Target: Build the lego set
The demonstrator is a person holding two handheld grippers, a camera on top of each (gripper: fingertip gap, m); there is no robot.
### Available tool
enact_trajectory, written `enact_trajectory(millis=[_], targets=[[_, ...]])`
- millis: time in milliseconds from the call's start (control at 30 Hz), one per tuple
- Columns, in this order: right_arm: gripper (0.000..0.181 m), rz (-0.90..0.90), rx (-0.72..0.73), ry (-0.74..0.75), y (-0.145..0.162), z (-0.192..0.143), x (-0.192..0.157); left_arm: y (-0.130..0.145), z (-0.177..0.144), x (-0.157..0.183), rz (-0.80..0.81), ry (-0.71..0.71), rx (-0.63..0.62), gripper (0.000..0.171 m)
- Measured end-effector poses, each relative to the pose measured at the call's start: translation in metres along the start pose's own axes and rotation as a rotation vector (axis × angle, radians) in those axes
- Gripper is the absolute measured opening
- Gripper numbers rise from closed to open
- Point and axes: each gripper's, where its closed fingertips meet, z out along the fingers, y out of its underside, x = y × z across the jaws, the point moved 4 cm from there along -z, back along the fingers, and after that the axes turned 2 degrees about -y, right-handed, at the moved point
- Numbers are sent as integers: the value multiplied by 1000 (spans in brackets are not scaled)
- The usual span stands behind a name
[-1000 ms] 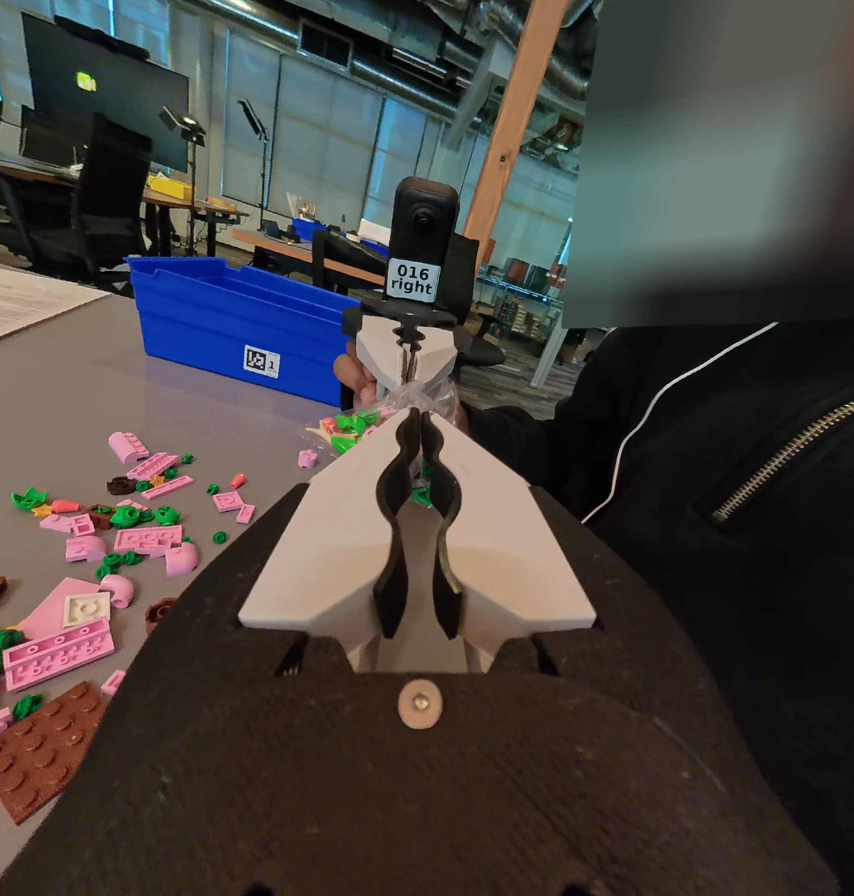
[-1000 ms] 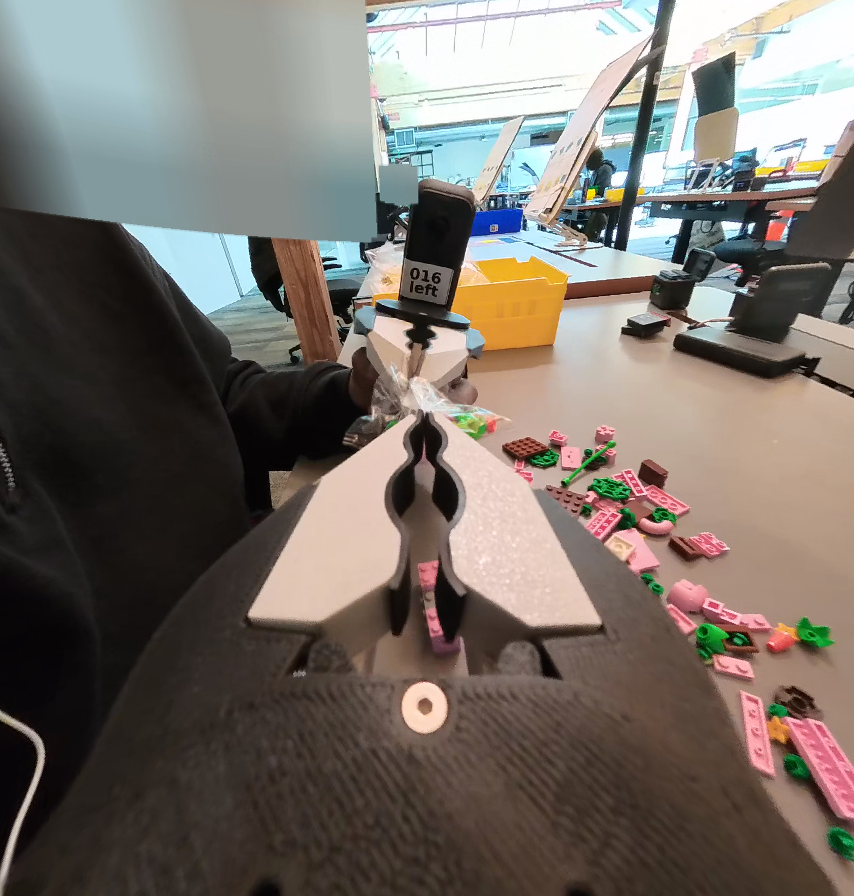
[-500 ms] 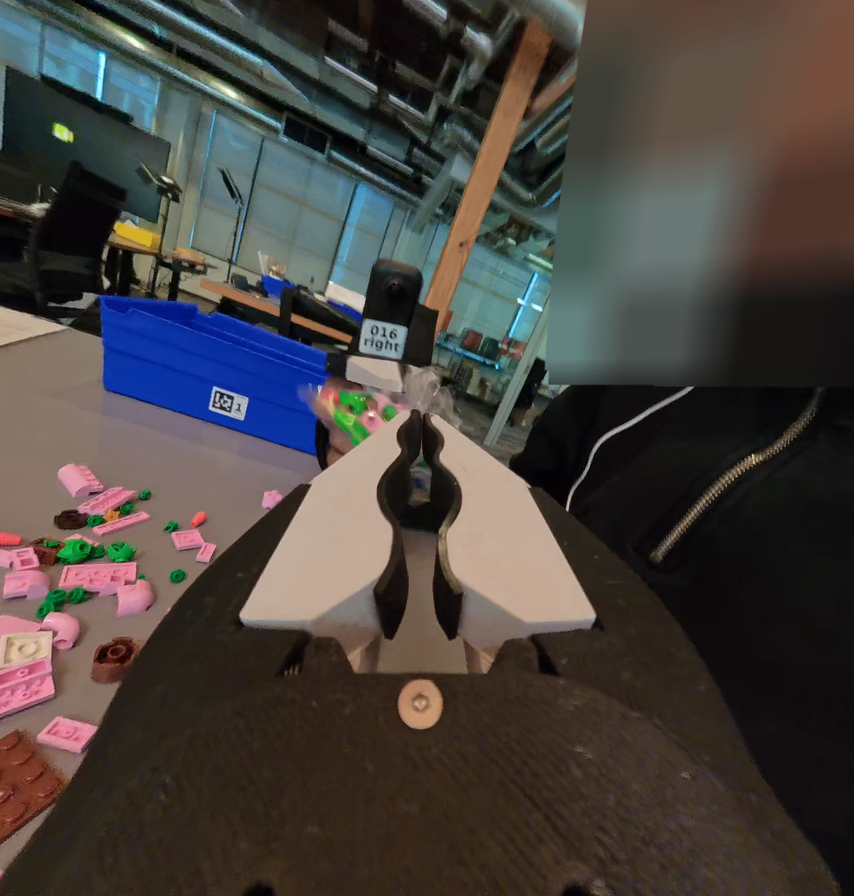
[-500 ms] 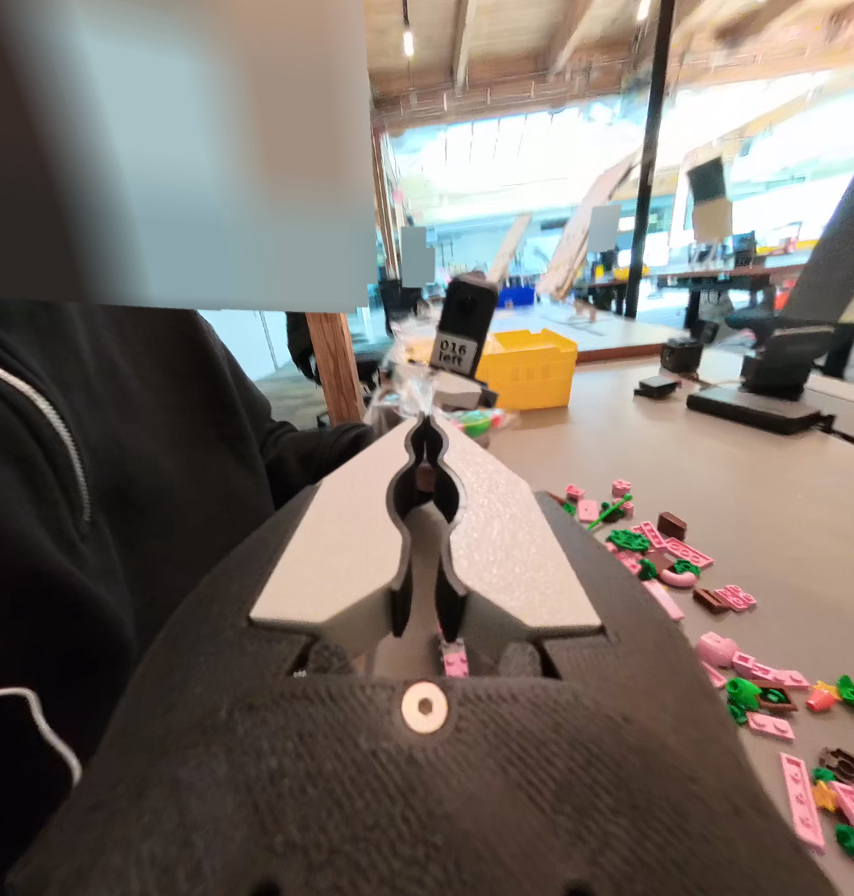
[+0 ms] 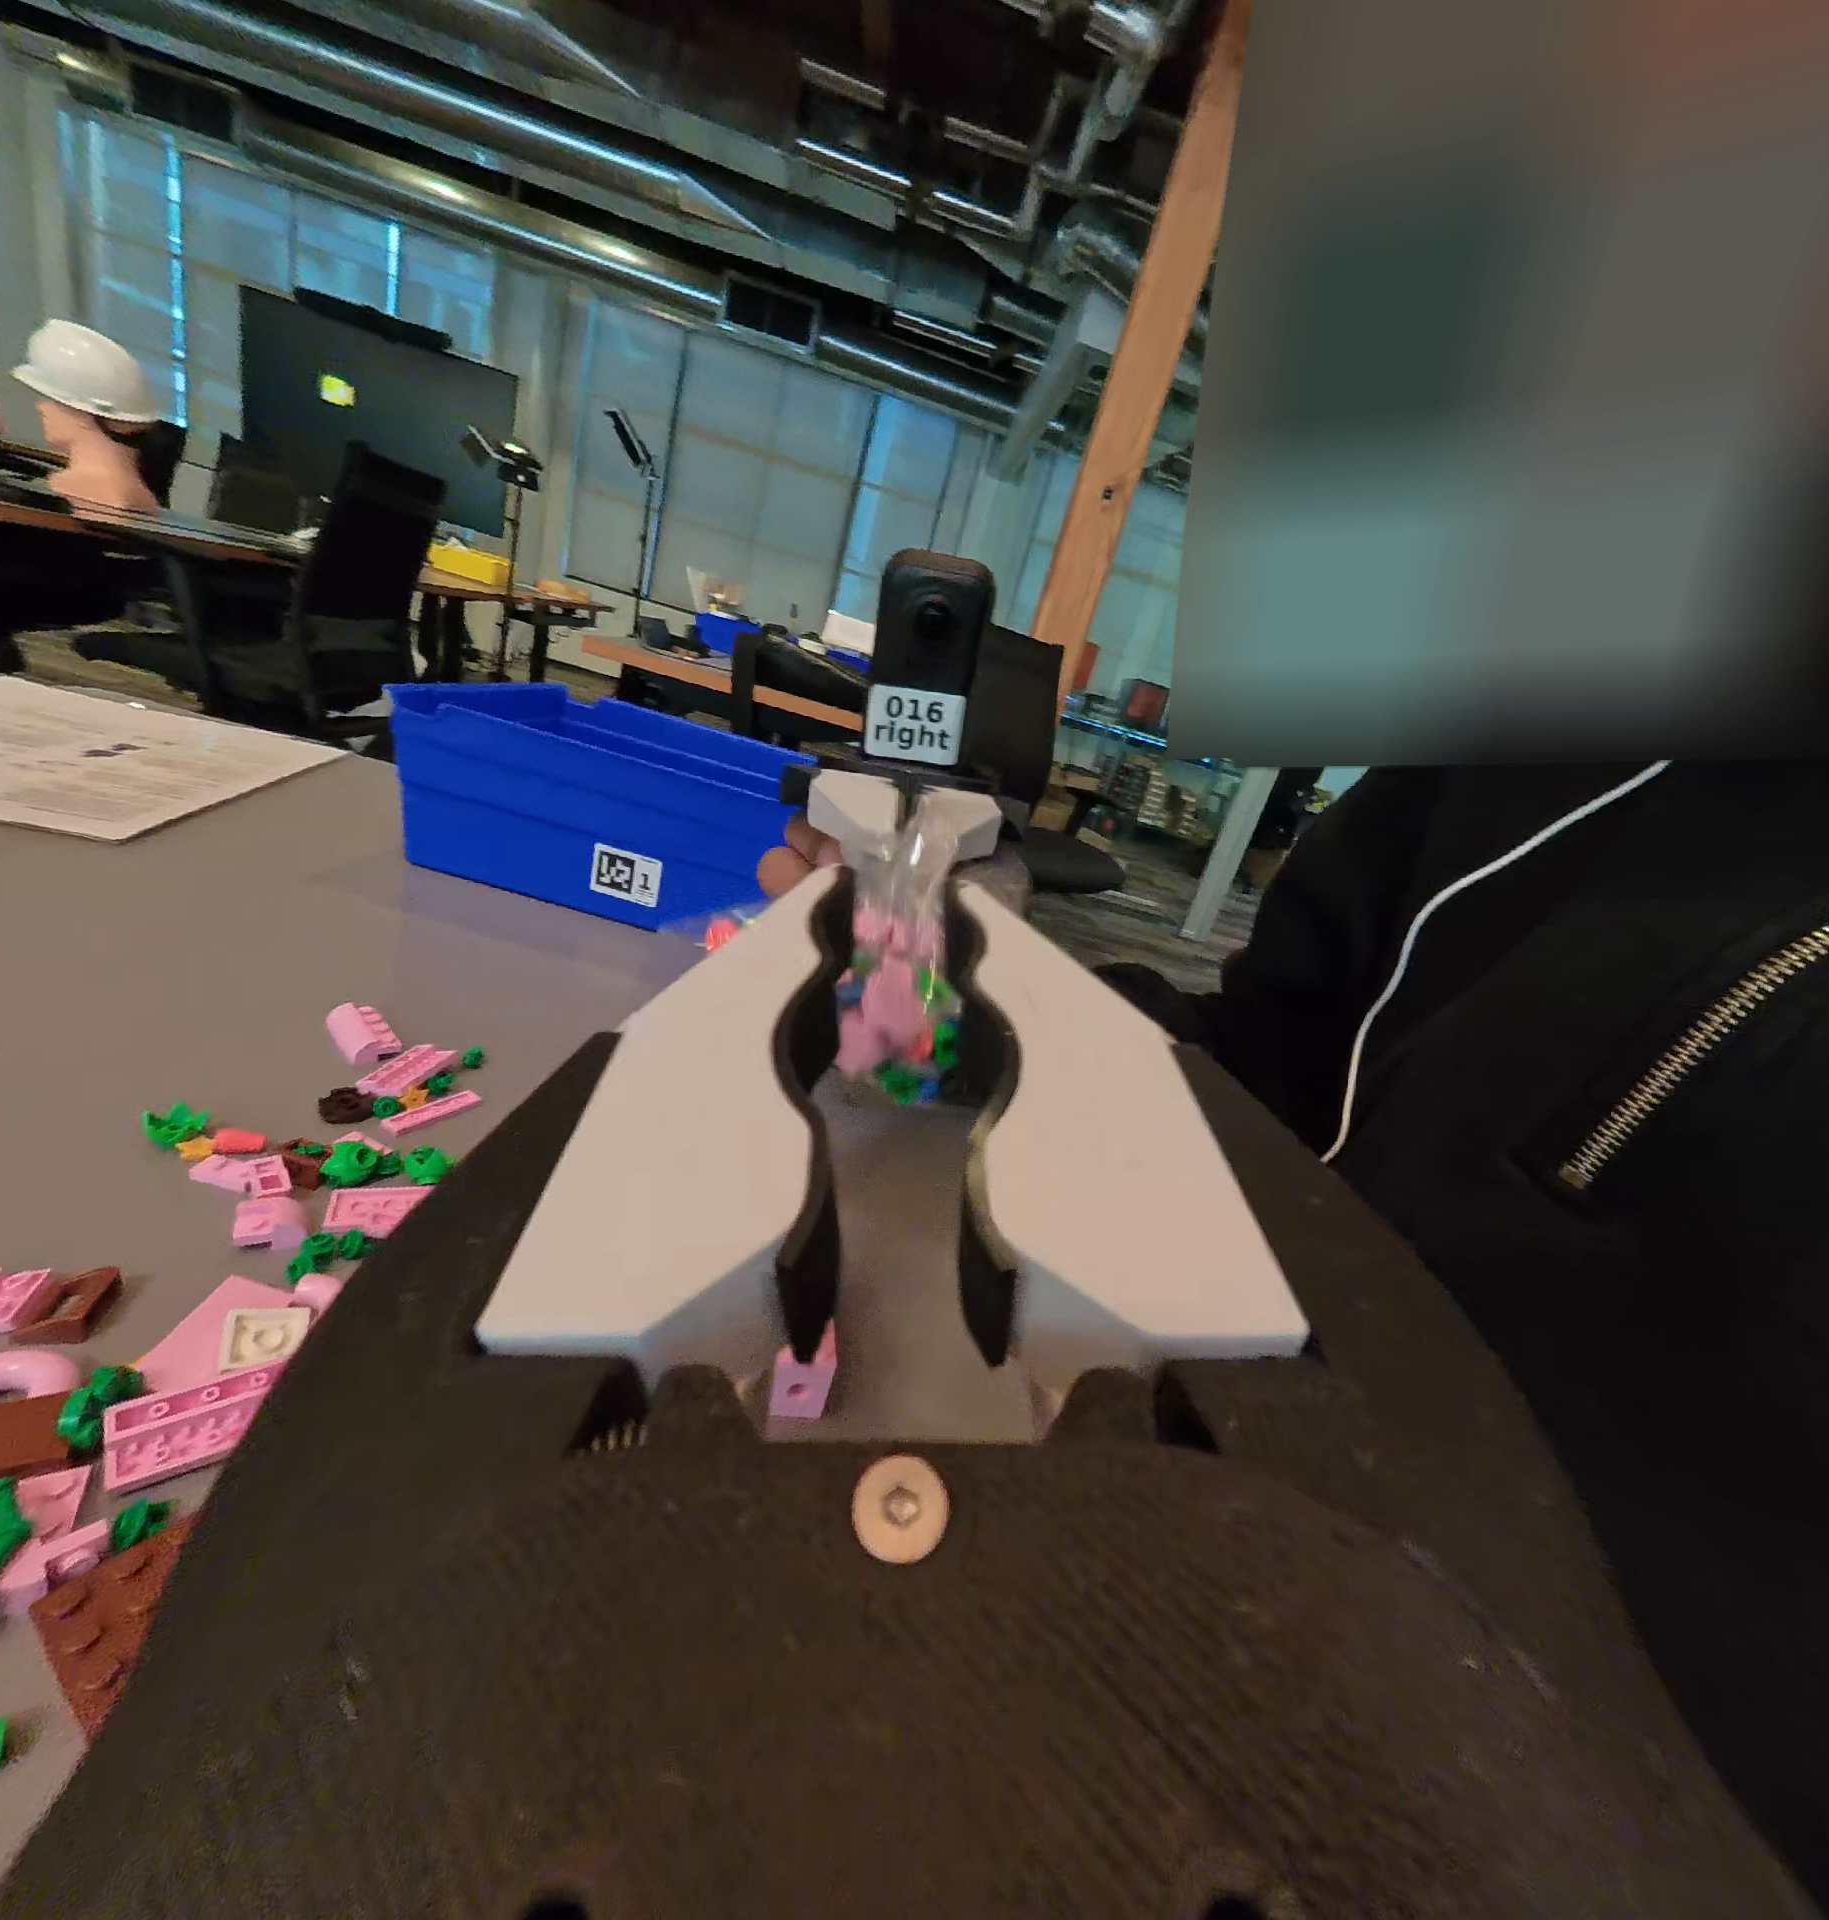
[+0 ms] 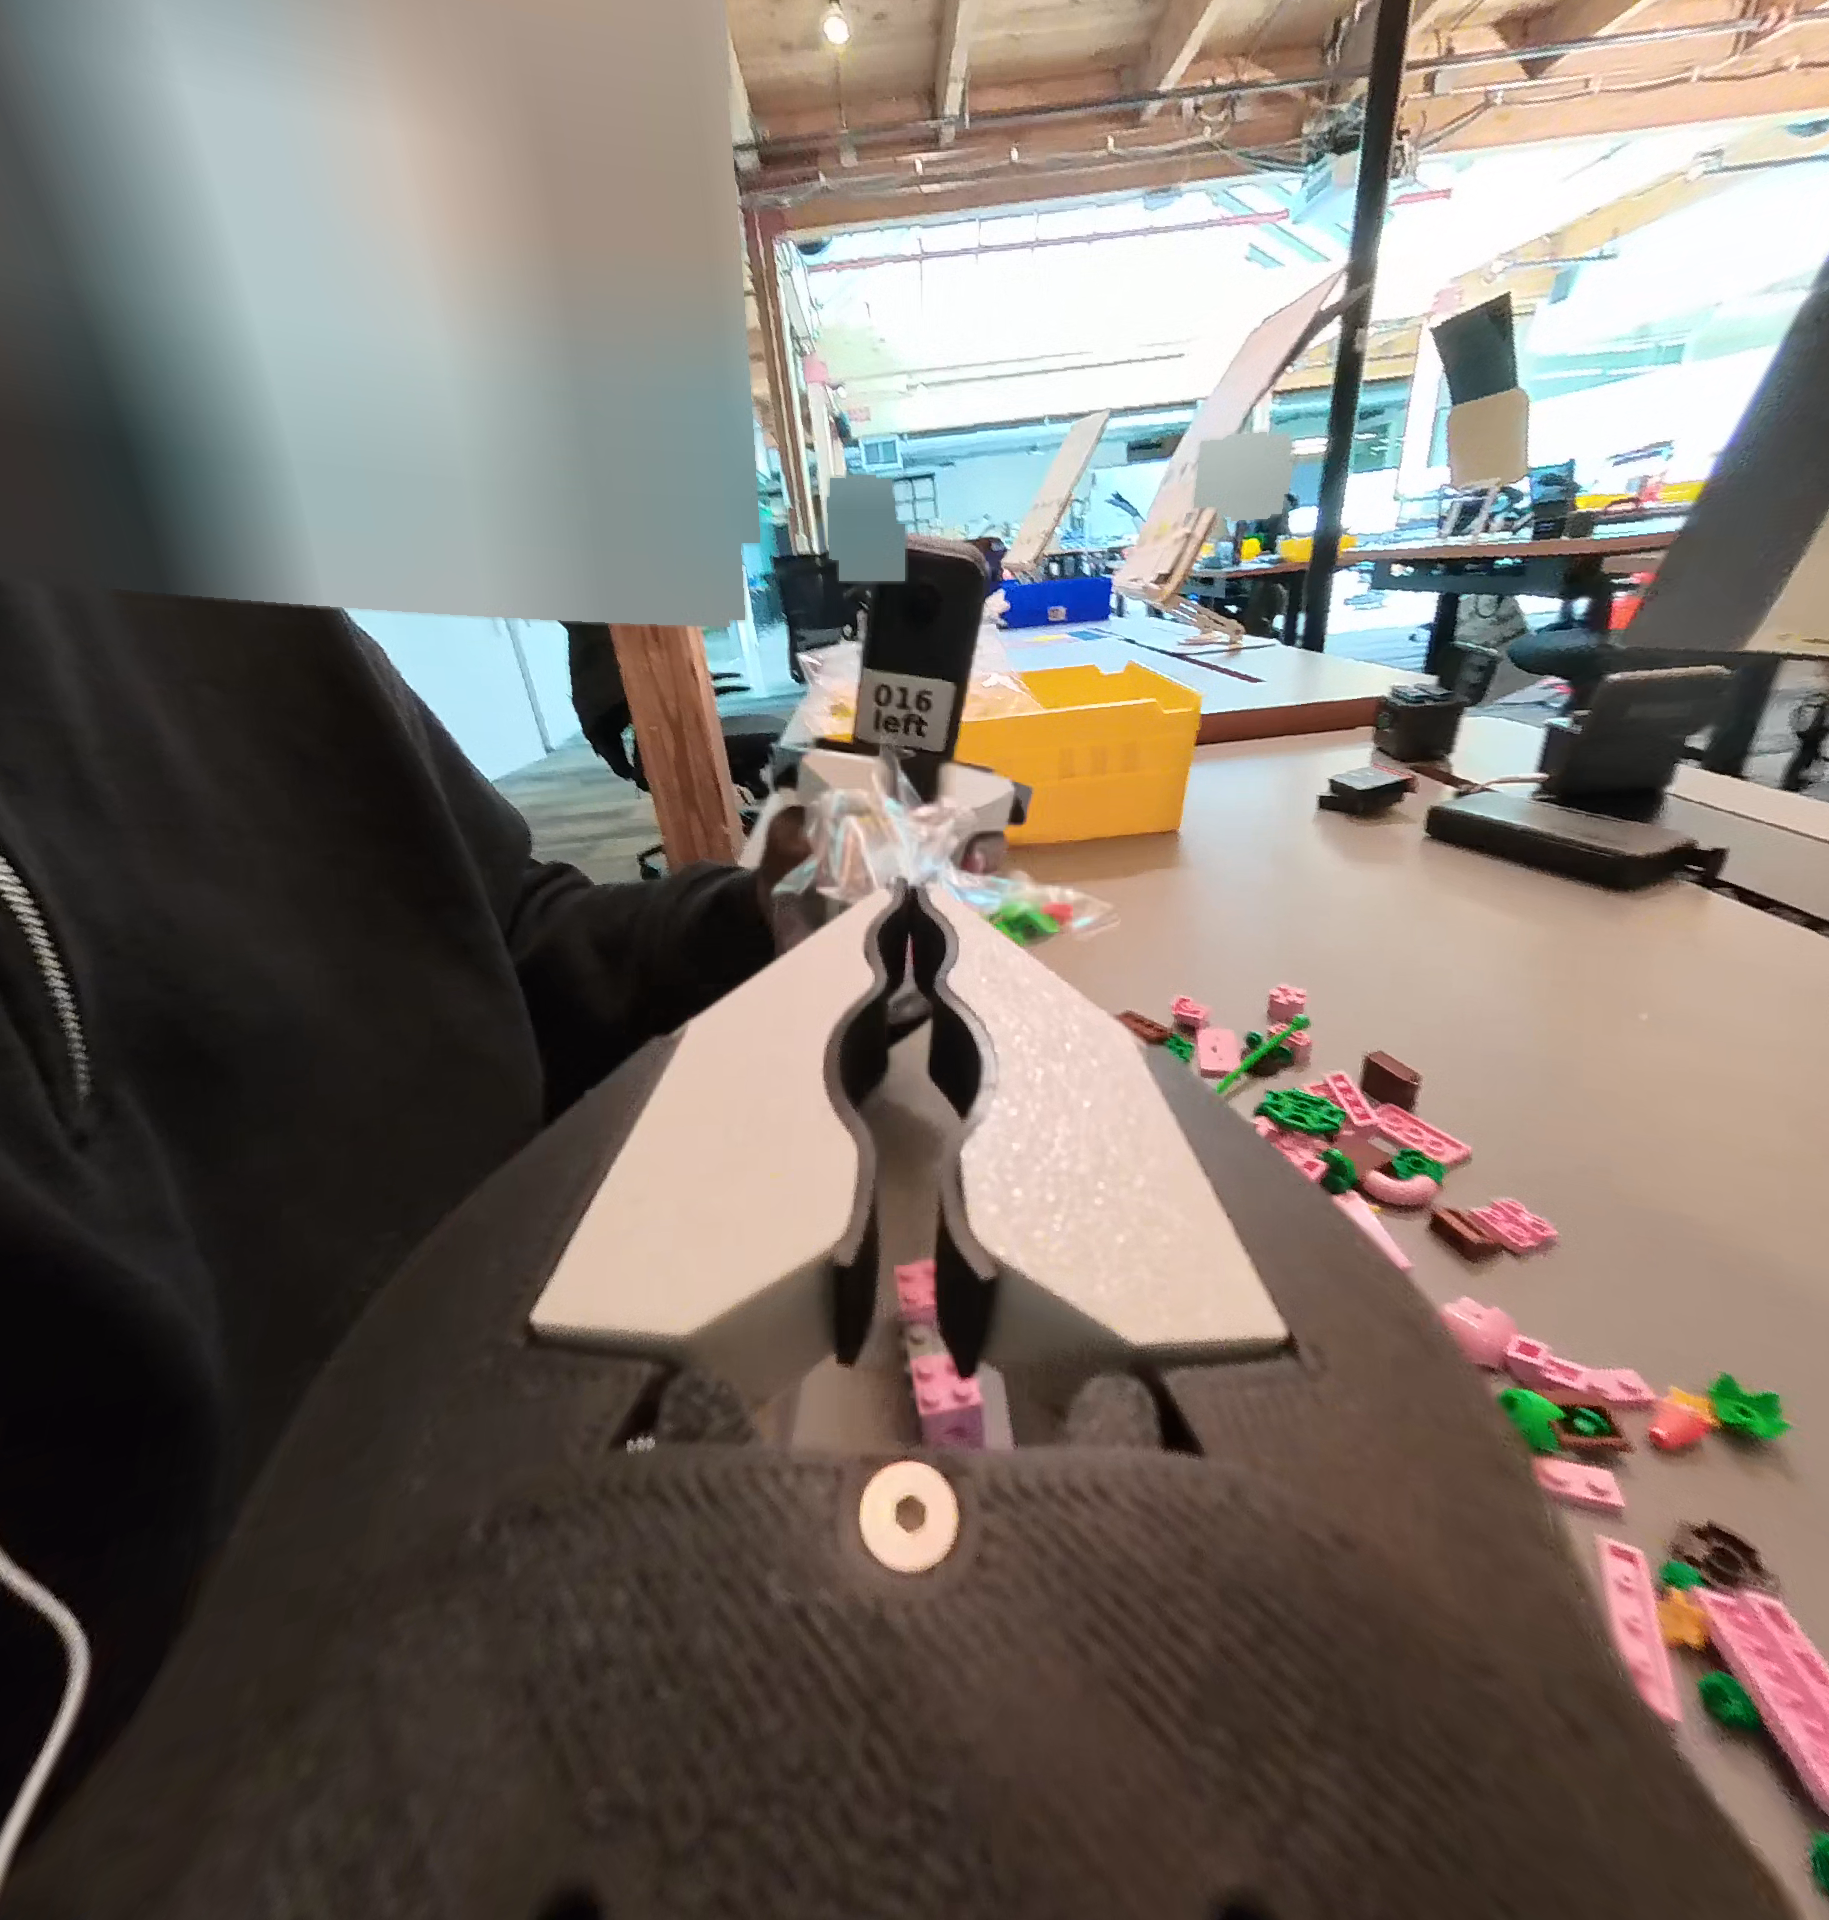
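A: Lego bag (image 5: 894, 997) hanging long axis vertical from right gripper (image 6: 908, 904), pinched tight at top. Loose pieces (image 5: 266, 1195) spread on tabletop (image 5: 214, 966).

B: Left gripper (image 5: 894, 935) parted wide, empty, bag hanging between its fingers, just beyond them. Nearer for the next pinch.

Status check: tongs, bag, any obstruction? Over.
Right tongs shut on clear plastic bag of pink and green Lego pieces. Left tongs open, astride it. Small pink brick lodged at left tongs' base.
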Motion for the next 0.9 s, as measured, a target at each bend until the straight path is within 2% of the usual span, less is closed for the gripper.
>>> enact_trajectory(millis=[100, 167, 300, 433, 567, 667, 900], targets=[[0, -48, -58, 31, 8, 6, 0, 5, 3, -3, -48, -5, -24, 43], [0, -87, -83, 55, 11, 9, 0, 13, 6, -8, -112, -4, -75, 52], [0, -113, -110, 70, 14, 9, 1, 27, 12, -16, -238, -10, -156, 51], [0, -207, -168, 117, 20, 10, 2, 27, 9, -21, -318, -5, -140, 47], [0, -267, -209, 130, 24, 12, 1, 29, 2, -35, -428, -61, -120, 32], [0, -311, -233, 150, 27, 14, 1, 31, 2, -34, -405, -73, -149, 20], [0, -413, -307, 227, 34, 17, 6, 53, 10, -37, -274, -193, -330, 22]])
